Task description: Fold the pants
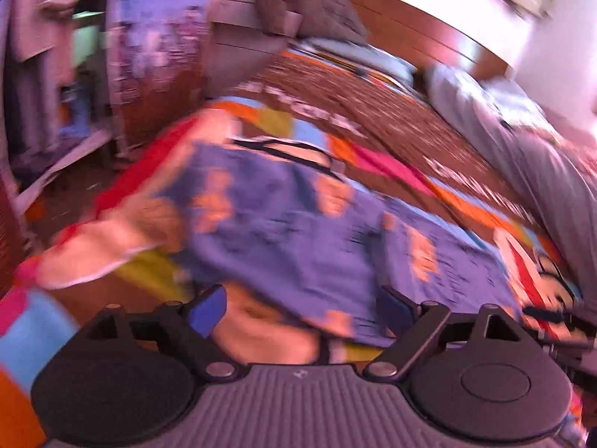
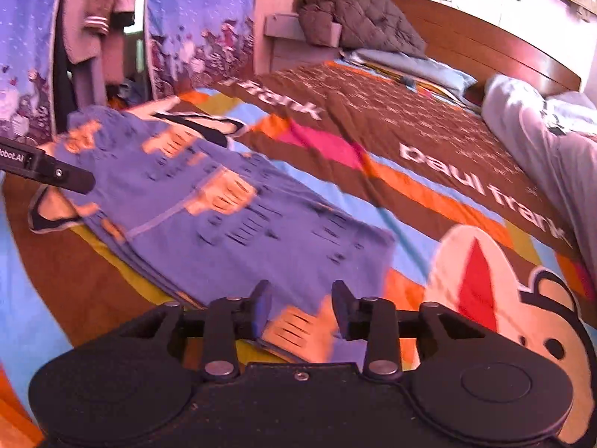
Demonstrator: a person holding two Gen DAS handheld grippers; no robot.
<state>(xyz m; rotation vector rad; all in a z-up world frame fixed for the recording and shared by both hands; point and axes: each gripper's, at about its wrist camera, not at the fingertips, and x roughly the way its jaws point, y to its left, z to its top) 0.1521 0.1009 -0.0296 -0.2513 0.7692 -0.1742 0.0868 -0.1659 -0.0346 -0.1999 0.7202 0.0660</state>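
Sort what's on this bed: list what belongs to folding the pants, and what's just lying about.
For the job: blue patterned pants, left claw, right claw.

Lying about: colourful bedspread, dark quilted jacket, grey bedding, hanging pink garment.

Home bedroom, bed (image 2: pixel 429 142), wooden headboard (image 2: pixel 485 43), curtains (image 2: pixel 194 18)

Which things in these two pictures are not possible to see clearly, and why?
- Left wrist view: motion blur smears the pants print and the bedspread.
- Right wrist view: the left gripper is cut by the left edge, so its jaws are hidden.
- Right wrist view: the right gripper body covers the near pants edge.
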